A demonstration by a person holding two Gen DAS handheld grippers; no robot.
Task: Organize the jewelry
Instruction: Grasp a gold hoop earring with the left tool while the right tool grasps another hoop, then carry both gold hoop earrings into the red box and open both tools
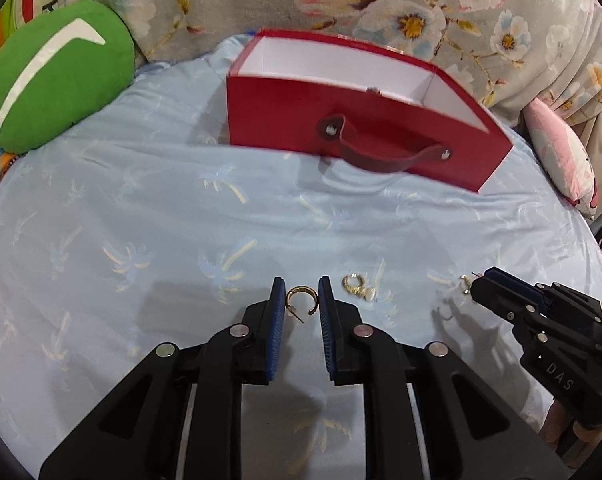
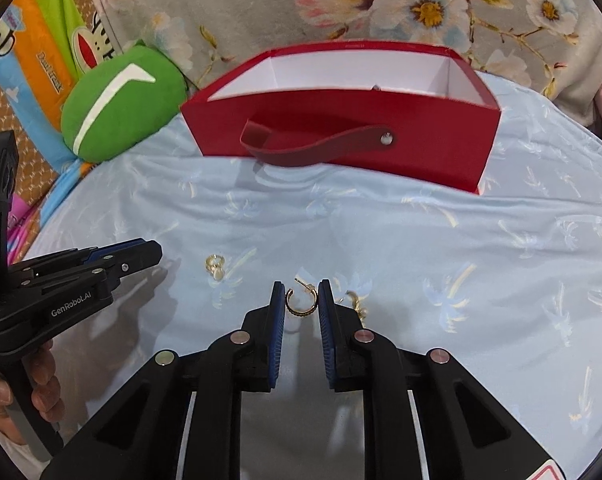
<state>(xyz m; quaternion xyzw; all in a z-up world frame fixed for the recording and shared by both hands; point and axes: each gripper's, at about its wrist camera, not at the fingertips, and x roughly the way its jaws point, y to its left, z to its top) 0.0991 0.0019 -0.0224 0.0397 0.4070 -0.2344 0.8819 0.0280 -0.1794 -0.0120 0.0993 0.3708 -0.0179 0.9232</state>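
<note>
A hoop earring (image 1: 302, 300) lies on the bedsheet (image 1: 141, 216), with the box (image 1: 353, 128) behind it.

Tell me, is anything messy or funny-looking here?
Yes. The red box has its strap handle fastened only at one end in the right wrist view, so it sags loose. Gold earrings lie scattered on the blue sheet, not in the box: one hoop between the left gripper fingers, another between the right gripper fingers.
</note>
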